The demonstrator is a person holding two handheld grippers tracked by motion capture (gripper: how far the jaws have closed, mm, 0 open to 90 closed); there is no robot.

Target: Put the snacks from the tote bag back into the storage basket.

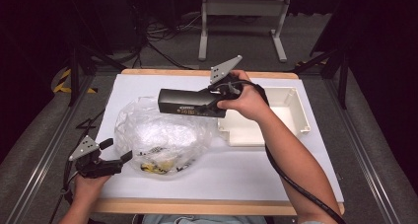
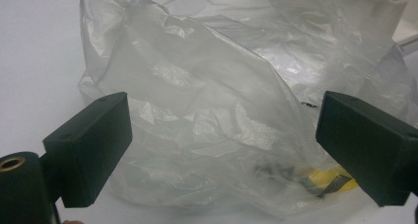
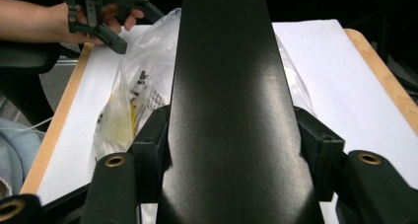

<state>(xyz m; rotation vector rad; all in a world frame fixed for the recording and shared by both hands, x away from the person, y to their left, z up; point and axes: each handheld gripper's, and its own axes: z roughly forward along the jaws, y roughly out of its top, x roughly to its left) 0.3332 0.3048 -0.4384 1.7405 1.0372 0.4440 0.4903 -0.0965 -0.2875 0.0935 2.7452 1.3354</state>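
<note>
My right gripper (image 1: 213,104) is clamped on the near end of a long black box (image 1: 190,103), both jaws pressed against its sides, as the right gripper view confirms; the box (image 3: 224,100) is carried level in the air over the far part of the clear bag (image 1: 157,137). My left gripper (image 1: 111,160) stands released, jaws wide apart, at the near left edge of the bag (image 2: 222,100), touching nothing that I can confirm. Inside the bag lie small yellow and black items (image 1: 156,165); a white tray (image 1: 291,110) sits to the right on the table (image 1: 236,174). Judgement: the step in hand is getting the box into the bag. To do it well, my left jaws should first pinch one layer of the film at the mouth and lift it — I cannot tell from here where that mouth lies, so this needs finding. Then I should keep the box level, lead with its free end, and hold my grip firm, since the box is long and held at one end only.
</note>
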